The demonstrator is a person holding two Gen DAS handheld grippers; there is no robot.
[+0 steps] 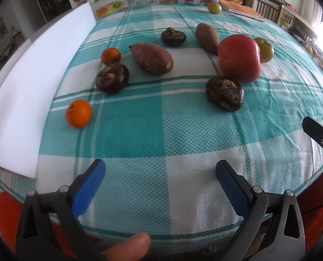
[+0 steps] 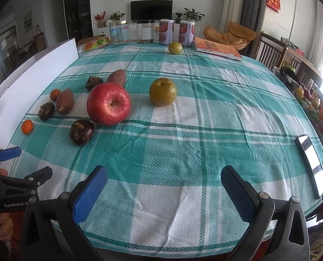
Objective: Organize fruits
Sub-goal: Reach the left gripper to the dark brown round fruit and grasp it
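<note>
On the teal-and-white checked woven tablecloth (image 1: pixel 139 119), we see produce scattered left of centre. Far left stands a smooth white foam board (image 1: pixel 30 82) along the table's edge. Beside it lie two small, dimpled tangerines (image 1: pixel 78 113) (image 1: pixel 110 56), the nearer one well apart from the farther. Next come three dark, glossy, flattened water chestnuts (image 1: pixel 112 77) (image 1: pixel 173 36) (image 1: pixel 225 95) with papery tops, and two tapered, rough-skinned sweet potatoes (image 1: pixel 152 58) (image 1: pixel 207 38). Right of these sits a large, shiny red apple (image 2: pixel 108 104), with a matte, speckled brown-green pear (image 2: pixel 163 91) near it. A round green fruit (image 2: pixel 175 47) rests far back, just before the cylindrical jars (image 2: pixel 119 31) and canisters (image 2: pixel 166 32), beside an orange book (image 2: pixel 217 49). A flat phone (image 2: pixel 312 165) lies at far right.

We hold the left gripper (image 1: pixel 160 171) with its ribbed blue pads spread wide, empty, over the near cloth. The right gripper (image 2: pixel 164 178) is likewise spread wide and empty.
</note>
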